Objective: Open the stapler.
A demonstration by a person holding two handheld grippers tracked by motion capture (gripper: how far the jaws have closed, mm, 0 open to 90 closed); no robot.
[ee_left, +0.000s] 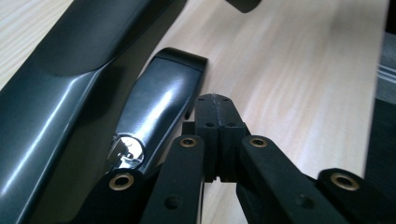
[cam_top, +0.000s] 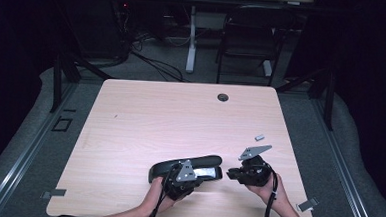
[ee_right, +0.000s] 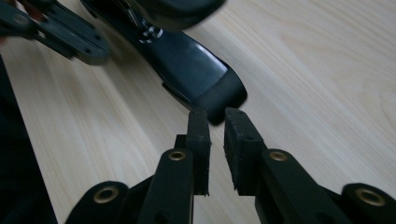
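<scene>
A long black stapler [cam_top: 188, 164] lies near the table's front edge with its upper arm raised off the glossy base [ee_left: 159, 93]. My left gripper [cam_top: 200, 179] sits on its near side, jaws shut with nothing between them [ee_left: 215, 105], right beside the base. My right gripper [cam_top: 229, 174] points at the stapler's right end. Its jaws [ee_right: 217, 119] stand a narrow gap apart, holding nothing, with the rounded tip of the base [ee_right: 224, 95] just beyond the fingertips. The left gripper's linkage [ee_right: 70, 35] shows at the upper left of the right gripper view.
A small grey block [cam_top: 259, 137] lies on the wooden table [cam_top: 170, 117] behind my right gripper. A cable hole [cam_top: 223, 97] sits near the far edge. Beyond the table stand a chair [cam_top: 250, 36] and a white desk leg [cam_top: 191, 38].
</scene>
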